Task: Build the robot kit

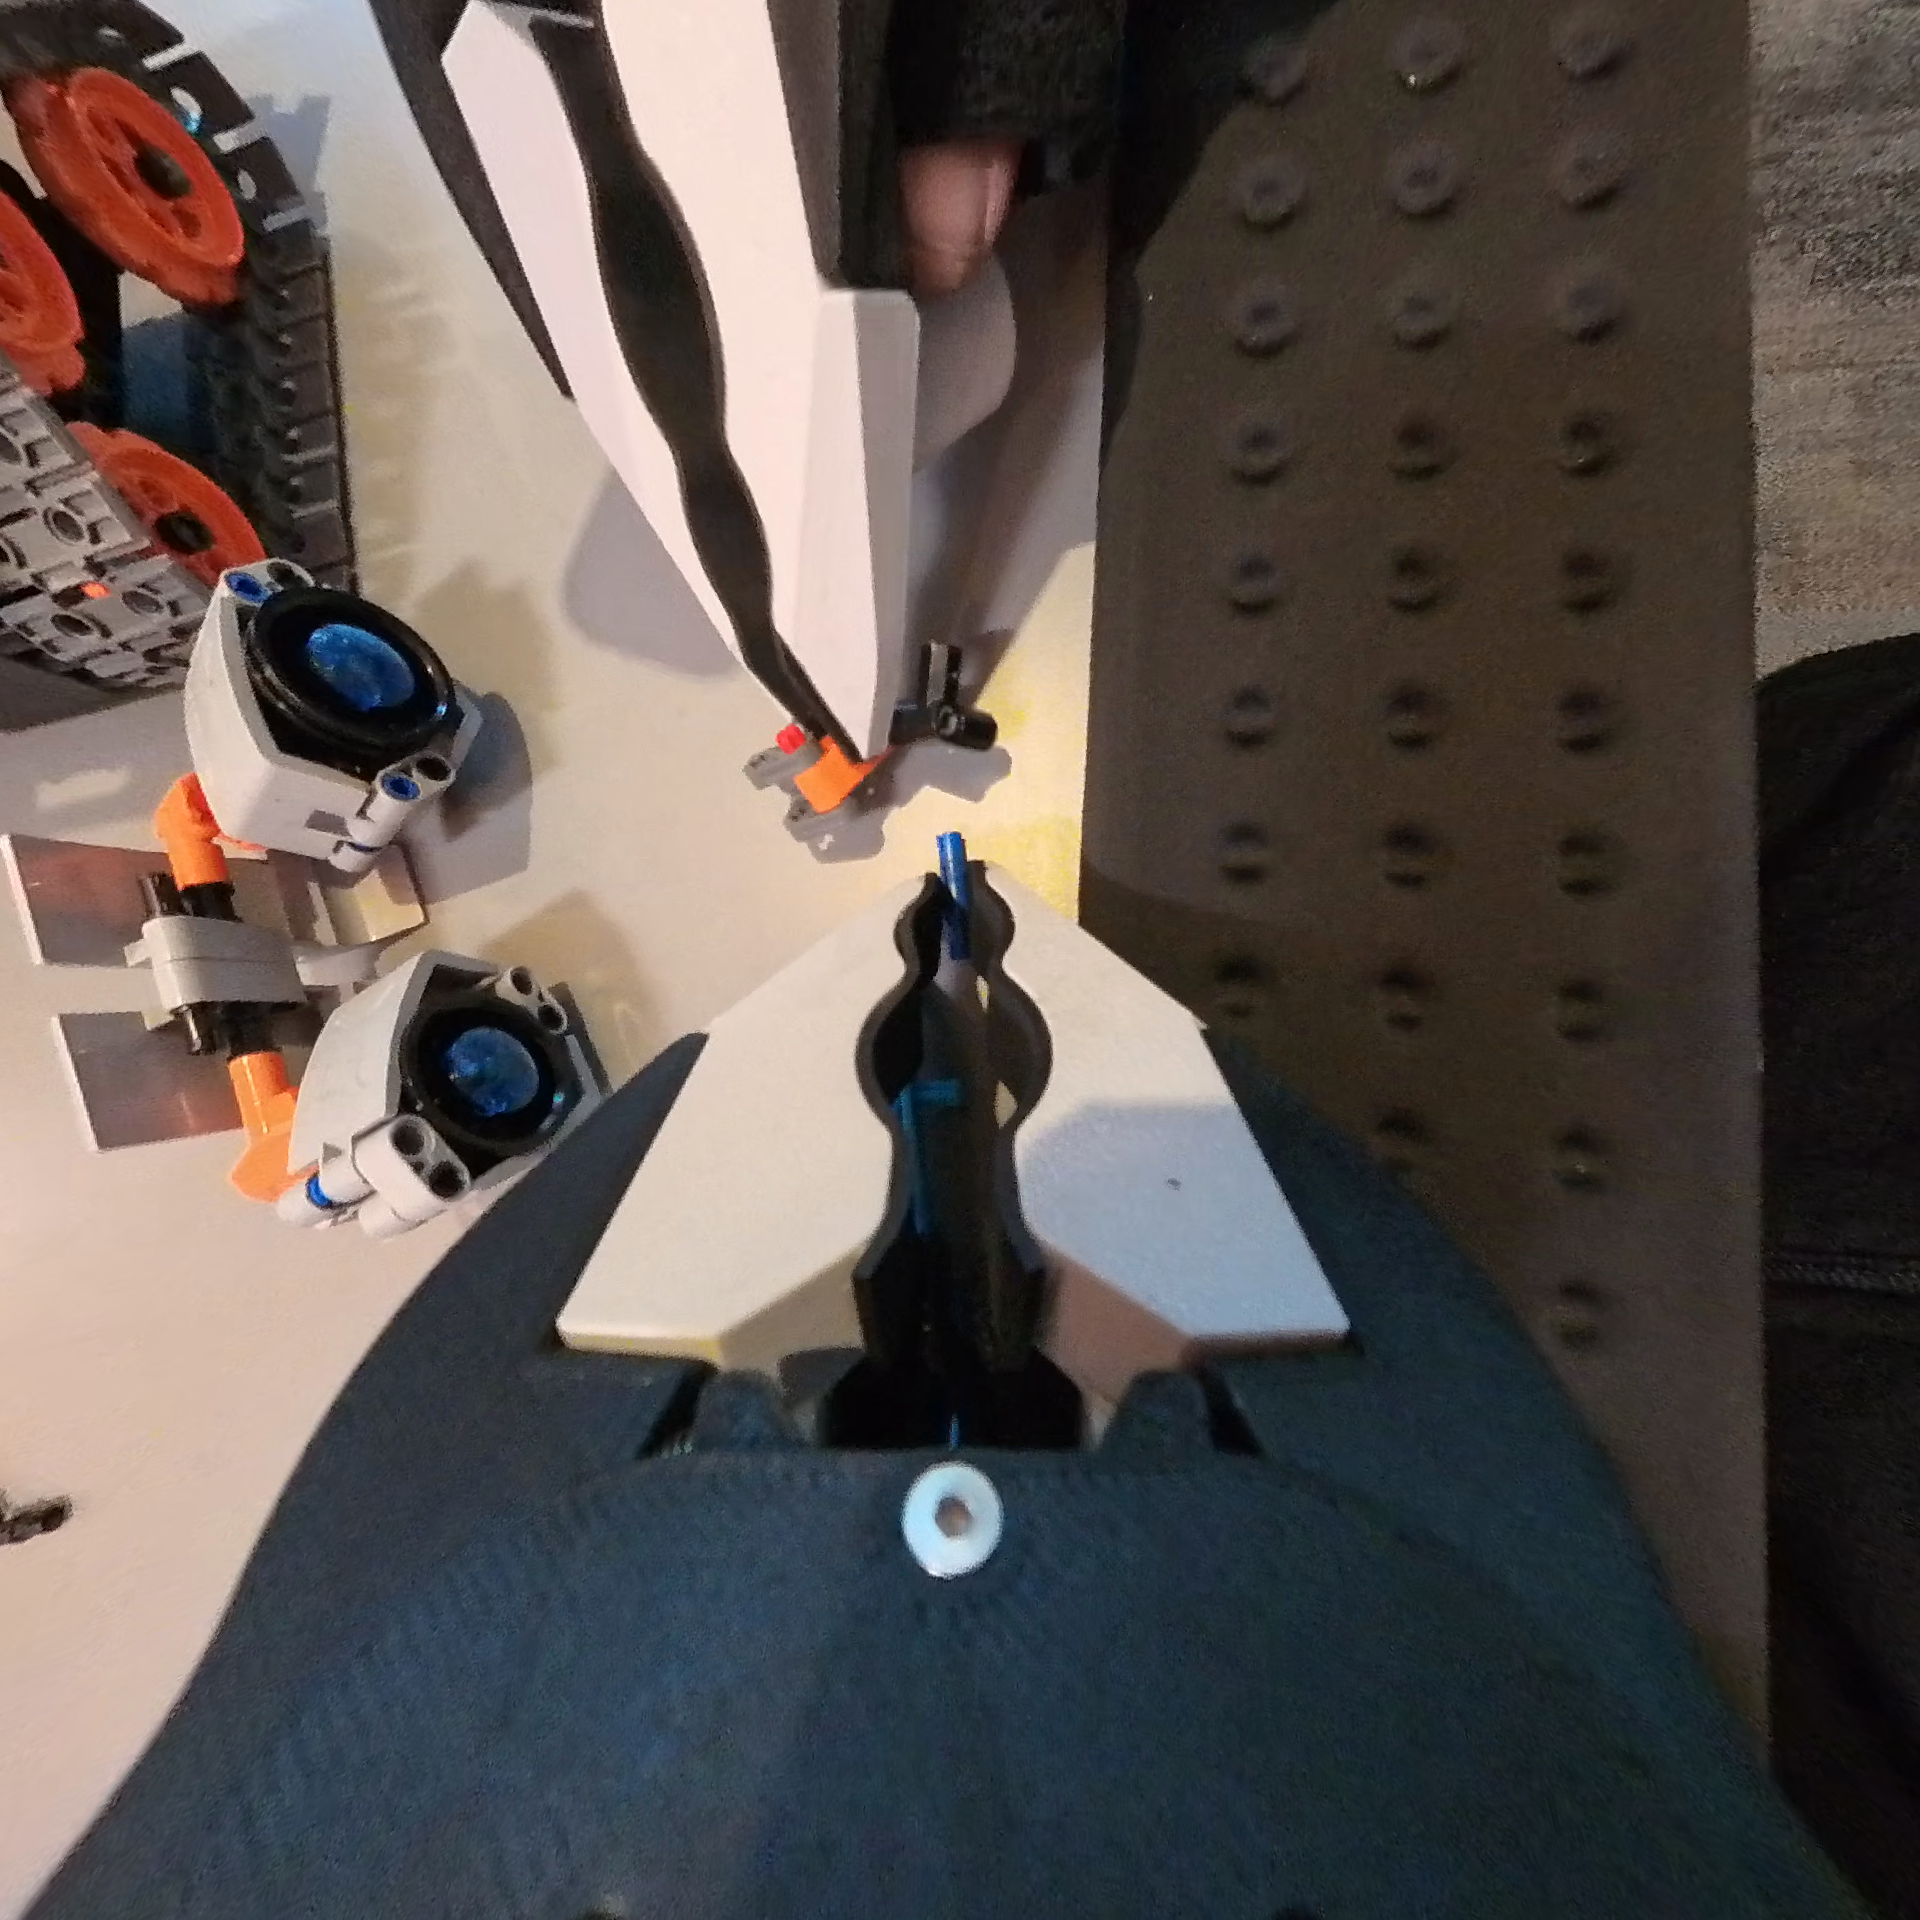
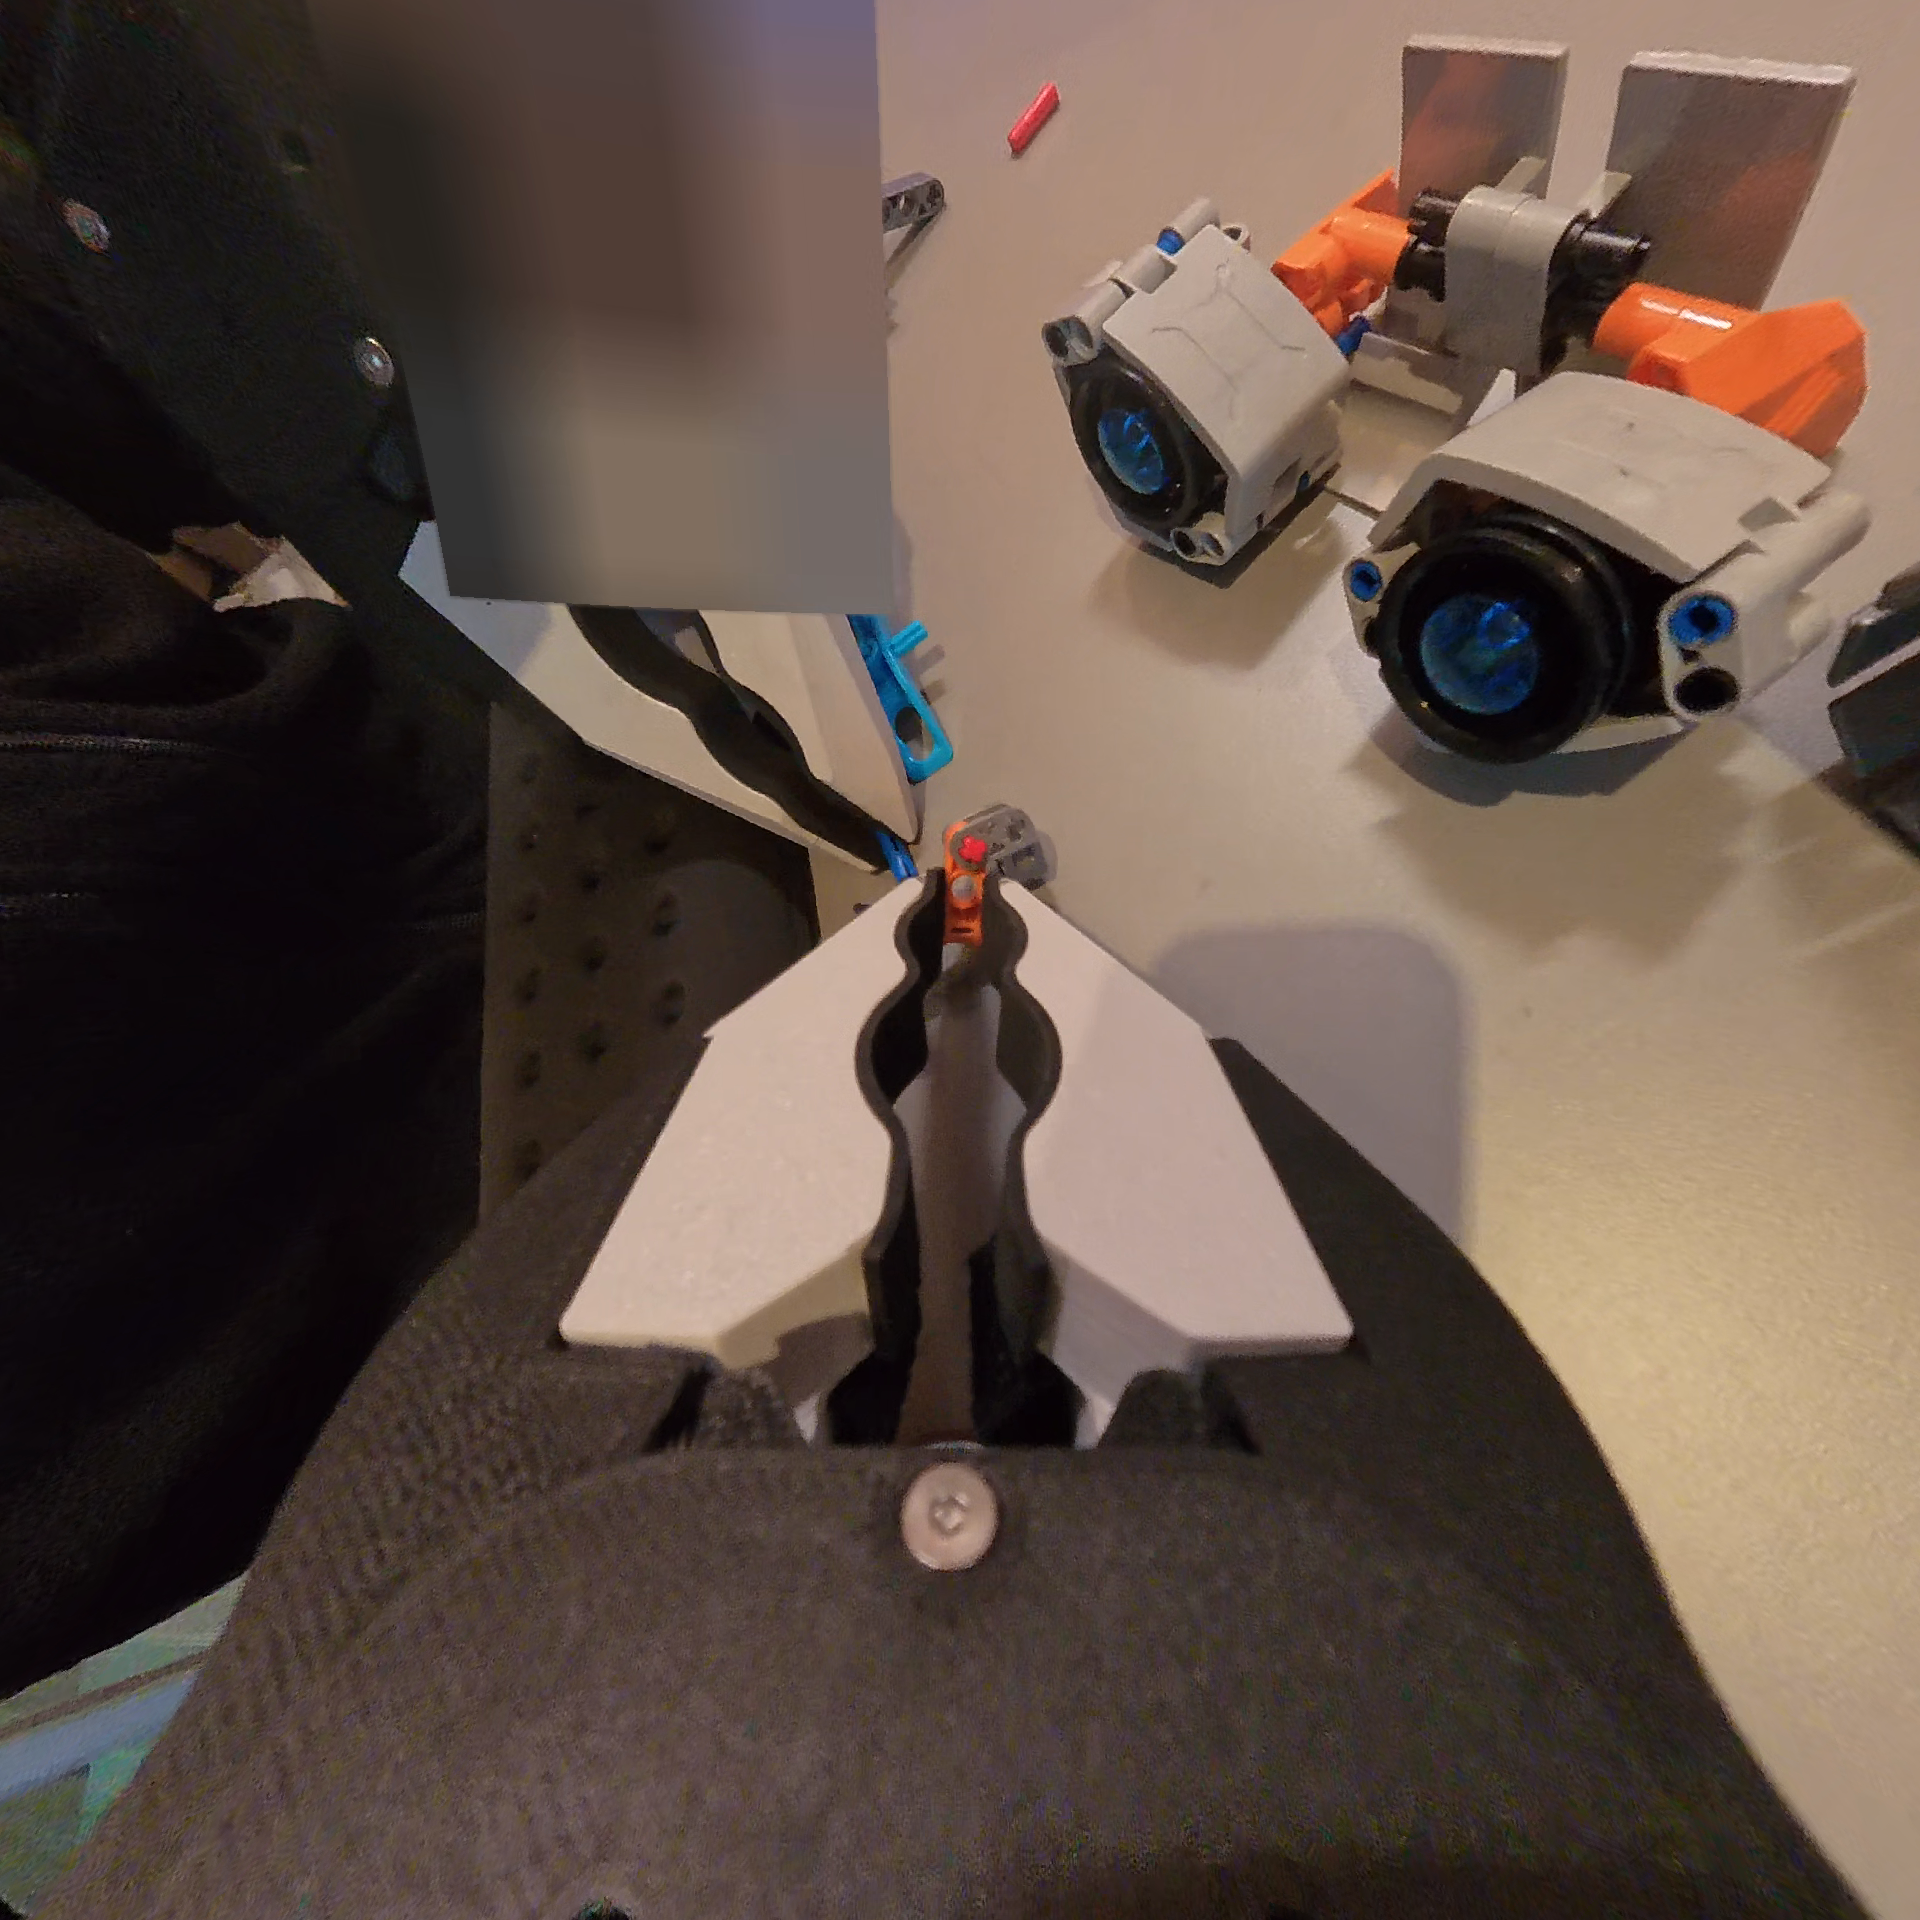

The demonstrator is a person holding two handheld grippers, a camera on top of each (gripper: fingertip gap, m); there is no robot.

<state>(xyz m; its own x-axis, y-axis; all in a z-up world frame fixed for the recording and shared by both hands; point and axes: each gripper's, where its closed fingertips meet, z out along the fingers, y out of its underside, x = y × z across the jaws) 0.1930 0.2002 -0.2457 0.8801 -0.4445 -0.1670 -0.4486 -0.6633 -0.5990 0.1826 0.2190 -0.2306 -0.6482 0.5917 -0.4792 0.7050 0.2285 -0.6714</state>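
My left gripper (image 1: 951, 883) is shut on a thin blue pin (image 1: 951, 862) whose tip sticks out past the fingertips. My right gripper (image 2: 966, 899) is shut on a small orange-and-grey brick piece (image 2: 966, 894) with a red stud. In the left wrist view the right gripper (image 1: 842, 743) comes down from above with that orange piece (image 1: 826, 779) at its tip, a hand's width from the blue pin. A small black connector (image 1: 940, 707) lies beside it. In the right wrist view the left gripper (image 2: 883, 847) shows at the left, its blue pin tip (image 2: 894, 854) close to my orange piece.
A grey twin-engine brick assembly with blue lenses and orange joints (image 1: 312, 686) (image 2: 1507, 623) lies on the white table (image 1: 623, 914). A tracked vehicle with orange wheels (image 1: 135, 187) sits at far left. A dark studded baseplate (image 1: 1423, 623) runs along the right. A red pin (image 2: 1034, 116) and light-blue beam (image 2: 920, 717) lie loose. The grippers are tip to tip, or close to it.
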